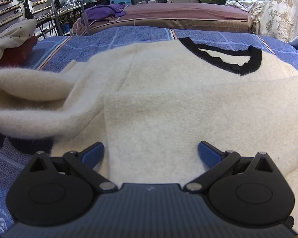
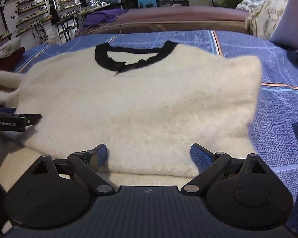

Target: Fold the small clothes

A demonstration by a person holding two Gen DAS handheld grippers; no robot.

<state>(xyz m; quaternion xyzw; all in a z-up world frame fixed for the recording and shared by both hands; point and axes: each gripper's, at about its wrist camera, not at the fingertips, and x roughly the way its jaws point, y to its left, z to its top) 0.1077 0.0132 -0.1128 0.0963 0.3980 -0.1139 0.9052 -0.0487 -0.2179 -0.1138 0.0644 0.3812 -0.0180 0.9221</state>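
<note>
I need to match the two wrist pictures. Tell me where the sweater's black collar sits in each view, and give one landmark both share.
Left wrist: black collar sits upper right, at the cream sweater's far edge.
Right wrist: black collar sits upper left of centre, again at the sweater's far edge.
Shared landmark: the purple cloth on the far bed, upper left of centre in both views.

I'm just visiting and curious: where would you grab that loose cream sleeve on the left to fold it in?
Probably near its free end, coming in from the left, outer side. The sleeve sticks out sideways past the sweater body, puffed up off the blue blanket, so the open left tongs could slip around it and carry it across.
</note>
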